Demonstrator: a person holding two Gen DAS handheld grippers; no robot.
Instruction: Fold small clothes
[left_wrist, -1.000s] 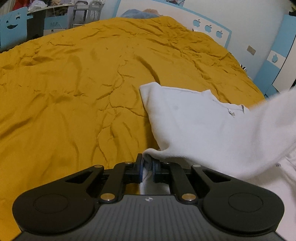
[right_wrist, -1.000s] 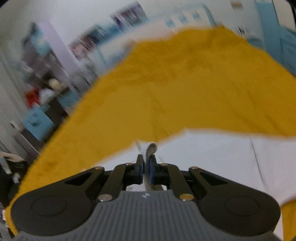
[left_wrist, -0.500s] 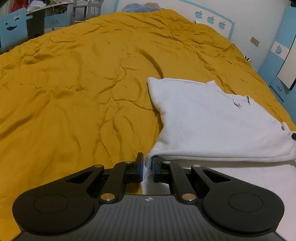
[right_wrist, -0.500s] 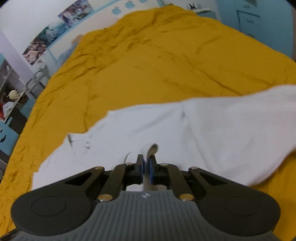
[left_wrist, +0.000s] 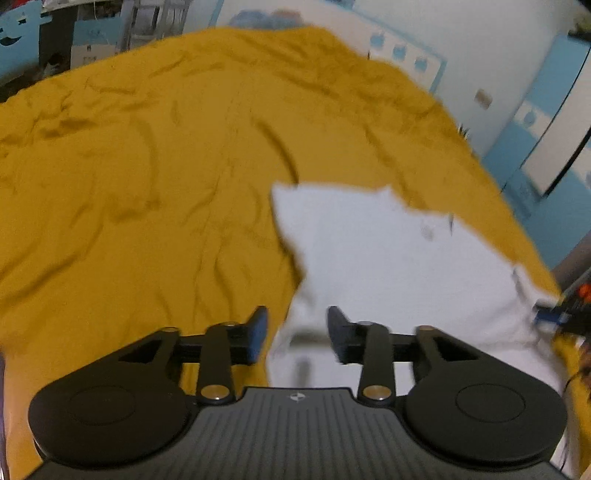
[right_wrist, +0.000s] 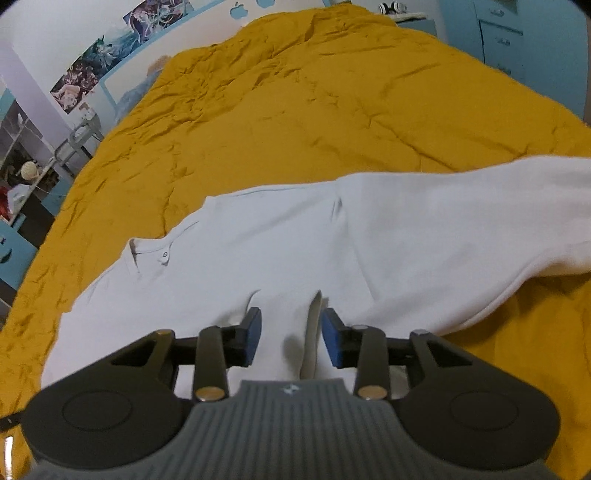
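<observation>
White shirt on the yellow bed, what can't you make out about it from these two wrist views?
- Left wrist view: white shirt smeared by motion blur; collar detail unreadable.
- Right wrist view: sleeve cut off by the right edge.
- Both views: near hem hidden behind the left gripper and right gripper.

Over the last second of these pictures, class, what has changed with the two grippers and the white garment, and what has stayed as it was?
Both grippers have let go. The left gripper and the right gripper, each pinched on the white garment a second ago, now have jaws opening, pads clear of the cloth. The folded-over half has come down flat. The garment remains on the yellow bedspread.
</observation>
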